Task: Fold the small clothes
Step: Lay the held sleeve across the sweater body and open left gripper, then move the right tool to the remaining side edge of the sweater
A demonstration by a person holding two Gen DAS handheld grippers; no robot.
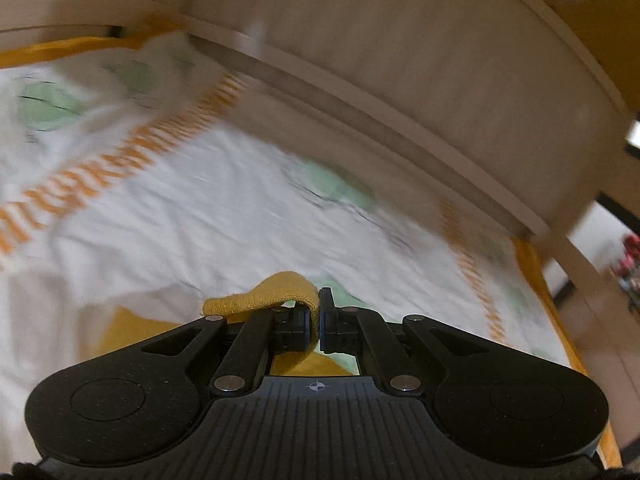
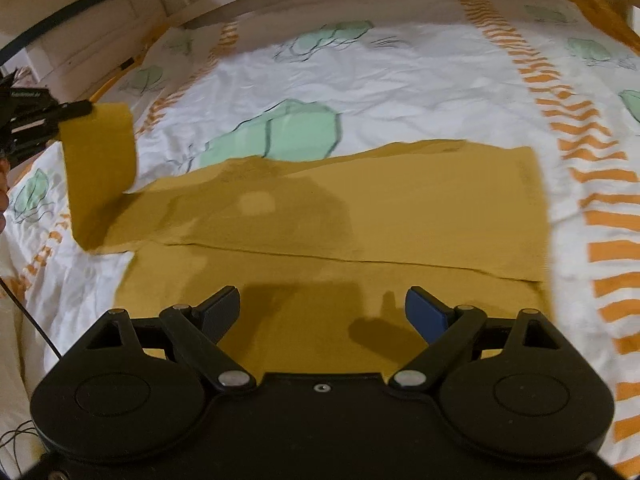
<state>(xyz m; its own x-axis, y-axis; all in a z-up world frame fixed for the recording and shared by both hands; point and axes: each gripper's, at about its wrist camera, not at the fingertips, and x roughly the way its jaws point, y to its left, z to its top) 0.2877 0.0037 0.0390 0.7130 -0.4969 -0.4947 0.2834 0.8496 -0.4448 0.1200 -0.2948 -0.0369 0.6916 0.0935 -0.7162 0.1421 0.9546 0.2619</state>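
White bedding (image 2: 400,80) with green shapes and orange striped bands covers the bed where we work, and a mustard garment (image 2: 360,216) lies spread across it.

Nearest us in the right wrist view, our right hand-held gripper (image 2: 322,312) hangs over the garment's near edge with its jaws spread wide and nothing between them; its shadow falls on the cloth just ahead. A straight fold line crosses the garment beyond the fingertips, one layer lying flat over another. Past that, at the left of this view, one strip of the garment rises off the bed, lifted by our left hand-held gripper (image 2: 76,110), which grips its top end.

From the left wrist view, that left hand-held gripper (image 1: 319,320) is pressed together on the mustard cloth (image 1: 276,296), a ribbed band that loops up and over the fingers. The bedding (image 1: 200,200) behind it is blurred. Farther back a pale wooden bed frame (image 1: 400,80) curves across the view.
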